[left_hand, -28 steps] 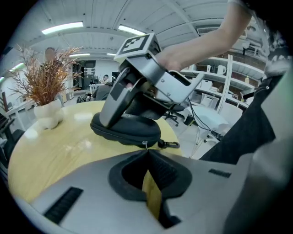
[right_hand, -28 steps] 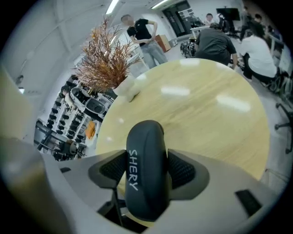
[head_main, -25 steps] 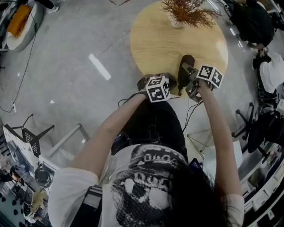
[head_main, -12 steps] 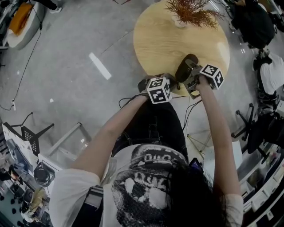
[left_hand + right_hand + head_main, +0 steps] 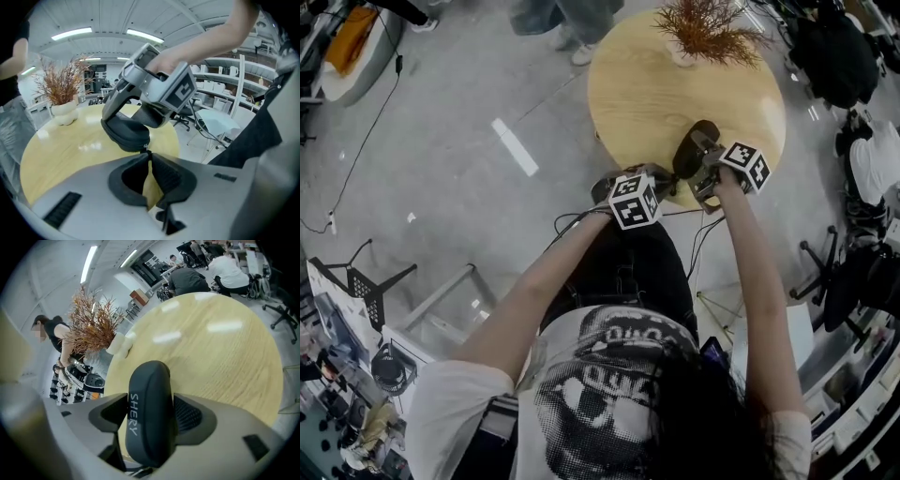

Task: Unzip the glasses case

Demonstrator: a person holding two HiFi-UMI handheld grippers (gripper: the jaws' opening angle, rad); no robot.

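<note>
From my end, the round wooden table is the anchor. The glasses case hangs in the air just over the table's near edge, standing on end with its printed side facing the right gripper's camera. My right gripper has it by the middle: the jaws stand wide, one pad on each broad side of the case. They have just been easing a little further apart, but the case sits between them and is carried clear of the tabletop. My left gripper comes in from the table's near side, just below the case. Its jaws are pressed together, and their tips meet at the small zipper pull on the case's lower end, seemingly pinching it. At the table's far side stands a white pot with a dried rust-coloured plant, well apart from the case.
</note>
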